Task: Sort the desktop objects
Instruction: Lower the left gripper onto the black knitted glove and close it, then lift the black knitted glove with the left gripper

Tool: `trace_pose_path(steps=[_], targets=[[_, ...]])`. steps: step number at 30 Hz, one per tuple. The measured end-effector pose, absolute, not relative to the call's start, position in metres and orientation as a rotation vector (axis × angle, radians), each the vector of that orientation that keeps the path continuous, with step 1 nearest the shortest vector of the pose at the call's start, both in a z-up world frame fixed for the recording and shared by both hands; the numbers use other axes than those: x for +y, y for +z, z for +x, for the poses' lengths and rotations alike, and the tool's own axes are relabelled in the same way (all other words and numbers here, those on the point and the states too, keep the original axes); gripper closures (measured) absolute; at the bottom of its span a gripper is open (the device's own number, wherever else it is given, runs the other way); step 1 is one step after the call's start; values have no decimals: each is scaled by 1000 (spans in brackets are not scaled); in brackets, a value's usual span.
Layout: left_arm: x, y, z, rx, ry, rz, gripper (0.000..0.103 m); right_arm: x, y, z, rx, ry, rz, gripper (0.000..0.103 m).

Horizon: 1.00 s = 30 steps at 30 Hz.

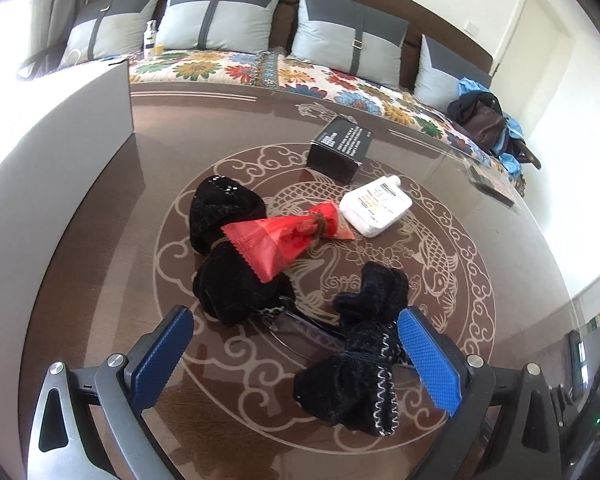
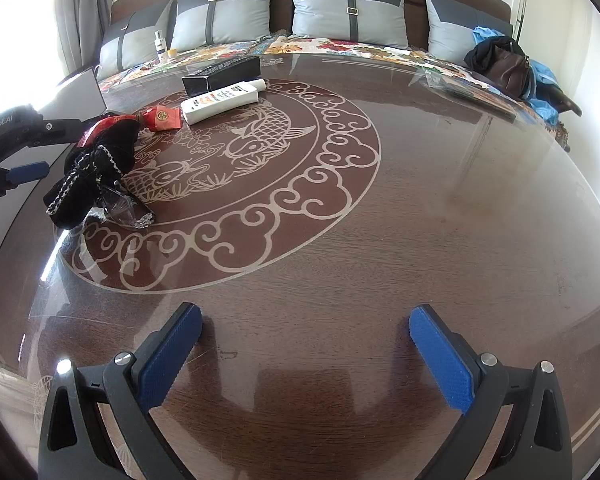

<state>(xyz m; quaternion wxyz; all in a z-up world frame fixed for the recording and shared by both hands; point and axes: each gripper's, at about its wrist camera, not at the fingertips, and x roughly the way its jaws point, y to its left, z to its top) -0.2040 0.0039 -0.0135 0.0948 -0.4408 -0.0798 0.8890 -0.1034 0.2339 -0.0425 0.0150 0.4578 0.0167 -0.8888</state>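
Clutter sits bunched in the middle of the table (image 2: 380, 240), and most of it lies ahead of my left gripper (image 1: 296, 356). Its fingers are spread wide and hold nothing. Between them, close to my right finger (image 1: 428, 360), lies a black bow (image 1: 352, 384) with a pale zigzag edge; it seems to touch or nearly touch that pad, I cannot tell which. Just beyond the left finger is a second black bow (image 1: 232, 264), with a red packet (image 1: 276, 240) lying across it. Clear glasses (image 1: 300, 328) lie between the two bows, partly under the near one. Farther out past the fingertips are a white bottle (image 1: 376, 208) and, beyond it, a black box (image 1: 340, 148).

My right gripper (image 2: 304, 344) is also spread and empty, low over bare table, with the whole heap well off to the left of its fingers.

I judge the sorting is at its start: nothing looks set apart yet, and my left is lined up for a first pick. The near bow is the likely target. The next move calls for shifting slightly right to centre the bow's knot between the pads, coming down and closing on soft cloth alone, without snagging the glasses beneath.
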Motion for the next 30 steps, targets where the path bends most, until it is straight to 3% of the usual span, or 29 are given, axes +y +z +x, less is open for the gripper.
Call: trace_pose_path(steps=[8, 12, 14, 23, 30], targets=[[48, -27, -216, 34, 2576, -1405, 0, 234, -42, -103, 52, -2766, 1425, 0], [51, -31, -217, 31, 2555, -1426, 51, 234, -43, -104, 52, -2766, 1425, 0], [50, -27, -210, 16, 2541, -1394, 64, 234, -43, -104, 52, -2766, 1425, 0], [-7, 13, -135, -139, 2698, -1218, 64, 234, -43, -104, 52, -2766, 1425, 0], [-60, -18, -119, -218, 2744, -1350, 64, 234, -42, -103, 52, -2766, 1425, 0]])
